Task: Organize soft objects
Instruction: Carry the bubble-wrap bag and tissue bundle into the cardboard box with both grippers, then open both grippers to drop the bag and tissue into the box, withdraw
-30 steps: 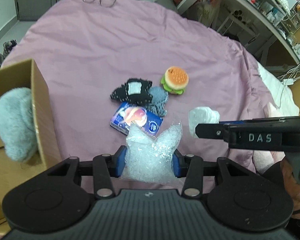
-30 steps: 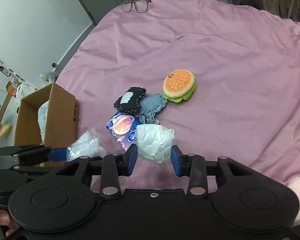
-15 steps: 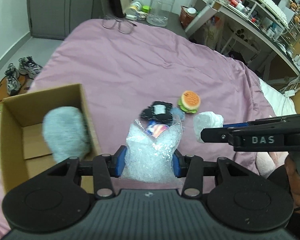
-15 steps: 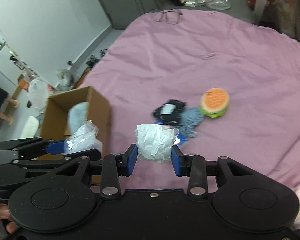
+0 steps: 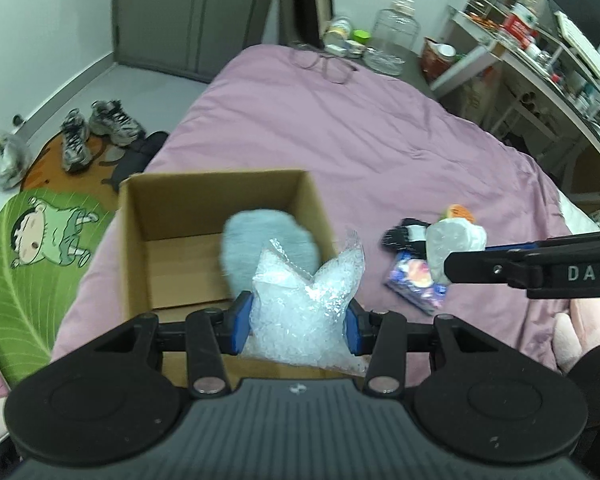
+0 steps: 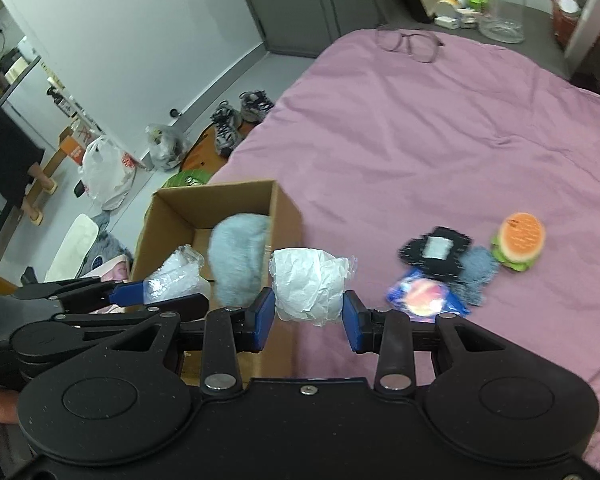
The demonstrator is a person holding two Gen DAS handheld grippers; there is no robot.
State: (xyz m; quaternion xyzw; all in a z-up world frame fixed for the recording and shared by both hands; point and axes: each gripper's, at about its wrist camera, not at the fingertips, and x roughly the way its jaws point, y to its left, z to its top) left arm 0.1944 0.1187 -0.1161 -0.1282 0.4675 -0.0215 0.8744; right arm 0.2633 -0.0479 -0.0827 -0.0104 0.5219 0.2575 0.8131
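Left tongs (image 5: 298,322) pinch bubble wrap (image 5: 304,308) (right tongs (image 6: 306,314): tissue wad (image 6: 308,284))

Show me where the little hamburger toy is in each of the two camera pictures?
Left wrist view: the hamburger toy sits at right of centre, mostly hidden behind the white wad.
Right wrist view: it lies in plain sight at far right on the pink bedspread.
Shared landmark: the cardboard box.

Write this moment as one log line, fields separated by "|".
left claw: shut on bubble wrap bag | right claw: shut on white wad | cardboard box: holds blue plush
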